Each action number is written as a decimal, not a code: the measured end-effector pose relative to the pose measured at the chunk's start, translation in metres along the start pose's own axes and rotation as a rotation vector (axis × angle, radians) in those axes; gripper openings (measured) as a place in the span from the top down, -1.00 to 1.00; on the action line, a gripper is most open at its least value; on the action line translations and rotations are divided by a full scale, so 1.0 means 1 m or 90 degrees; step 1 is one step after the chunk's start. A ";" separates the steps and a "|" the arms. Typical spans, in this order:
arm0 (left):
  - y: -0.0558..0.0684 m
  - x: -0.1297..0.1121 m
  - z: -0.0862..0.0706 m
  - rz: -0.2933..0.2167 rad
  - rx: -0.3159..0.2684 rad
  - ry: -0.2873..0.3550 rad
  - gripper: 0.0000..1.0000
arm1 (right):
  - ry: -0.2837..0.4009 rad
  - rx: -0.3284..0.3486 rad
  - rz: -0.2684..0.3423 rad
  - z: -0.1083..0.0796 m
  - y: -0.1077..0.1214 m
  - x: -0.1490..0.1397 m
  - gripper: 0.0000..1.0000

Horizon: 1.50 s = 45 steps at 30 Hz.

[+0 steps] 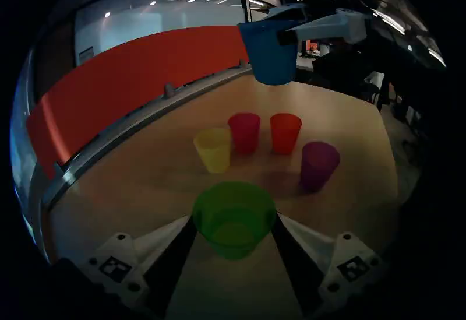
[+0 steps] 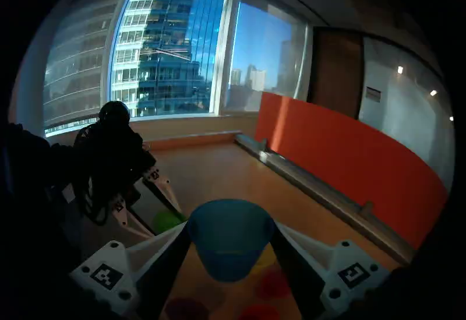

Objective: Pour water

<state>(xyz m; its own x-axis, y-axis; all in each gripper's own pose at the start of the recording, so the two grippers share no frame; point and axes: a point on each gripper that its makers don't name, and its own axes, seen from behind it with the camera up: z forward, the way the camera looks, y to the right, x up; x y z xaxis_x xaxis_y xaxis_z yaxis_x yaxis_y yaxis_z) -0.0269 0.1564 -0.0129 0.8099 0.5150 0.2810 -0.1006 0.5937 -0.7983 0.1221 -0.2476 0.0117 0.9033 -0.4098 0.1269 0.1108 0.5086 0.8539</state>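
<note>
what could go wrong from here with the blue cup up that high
1. The blue cup hangs well above the table in the right hand-held gripper, apart from the green cup; a pour from there would likely splash or miss.
2. The yellow cup, red cup, orange cup and purple cup stand close together; a low swing might topple one.

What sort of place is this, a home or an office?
Probably an office or meeting room in a city high-rise: a large window looks onto towers, and a long wooden table is edged by an orange partition.
</note>
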 end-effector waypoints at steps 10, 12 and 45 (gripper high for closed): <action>0.002 -0.021 0.016 0.004 -0.018 -0.048 -0.72 | -0.061 0.035 -0.002 0.025 -0.007 -0.032 -0.86; 0.002 -0.024 0.019 0.005 -0.022 -0.055 -0.73 | -0.072 0.042 0.000 0.029 -0.008 -0.040 -0.86; -0.001 -0.048 0.028 -0.035 -0.050 -0.054 -0.74 | -0.190 0.083 0.011 0.082 -0.018 -0.120 -0.86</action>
<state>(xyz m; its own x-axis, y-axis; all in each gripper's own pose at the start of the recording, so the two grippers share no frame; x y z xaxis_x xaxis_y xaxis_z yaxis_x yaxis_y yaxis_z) -0.0824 0.1482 -0.0102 0.7605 0.5354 0.3674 -0.0089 0.5744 -0.8185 -0.0224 -0.2697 0.0221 0.7410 -0.6155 0.2685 0.0249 0.4248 0.9049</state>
